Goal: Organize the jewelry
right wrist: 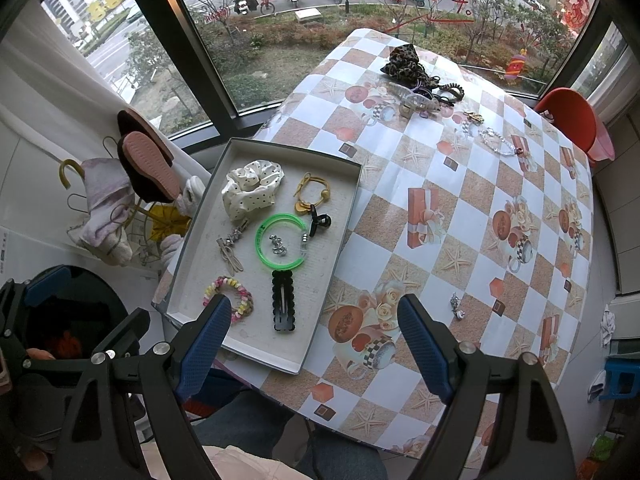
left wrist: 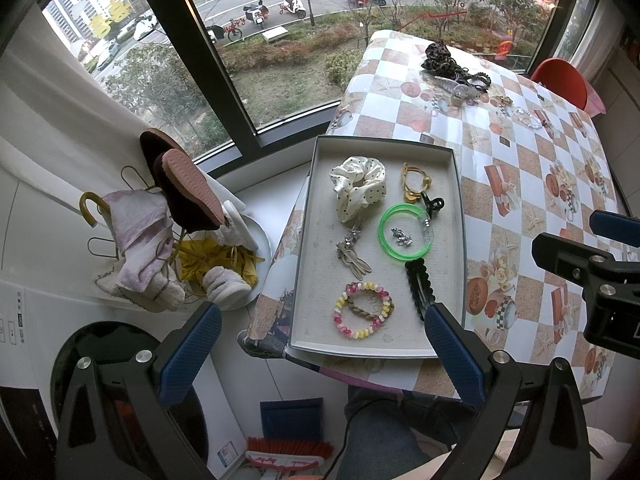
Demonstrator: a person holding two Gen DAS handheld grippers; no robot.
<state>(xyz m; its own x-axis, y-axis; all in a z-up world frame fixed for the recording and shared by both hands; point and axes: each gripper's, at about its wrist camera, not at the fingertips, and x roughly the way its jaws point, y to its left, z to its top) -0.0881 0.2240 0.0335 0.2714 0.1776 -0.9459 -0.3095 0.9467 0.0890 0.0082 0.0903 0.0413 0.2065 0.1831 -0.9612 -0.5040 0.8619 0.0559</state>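
A shallow grey tray (left wrist: 456, 208) (right wrist: 200, 236) sits at the table's left edge. It holds a white dotted scrunchie (left wrist: 358, 188) (right wrist: 252, 190), a green bangle (left wrist: 404, 236) (right wrist: 280, 242), a black hair clip (left wrist: 418, 288) (right wrist: 283, 300), a beaded bracelet (left wrist: 362, 316) (right wrist: 228, 298) and other small pieces. More jewelry lies in a pile at the table's far side (left wrist: 456, 72) (right wrist: 420, 84). A clear bead bracelet (right wrist: 498, 142) and a small silver piece (right wrist: 457, 305) lie loose on the cloth. My left gripper (left wrist: 320, 344) is open and empty above the tray's near end. My right gripper (right wrist: 314, 344) is open and empty over the table's near edge.
The table has a checkered patterned cloth (right wrist: 460, 208). Left of it a wire rack (left wrist: 132, 240) holds slippers and cloths over a white washing machine (left wrist: 36, 320). A red chair (right wrist: 572, 120) stands at the far right. Windows run along the back.
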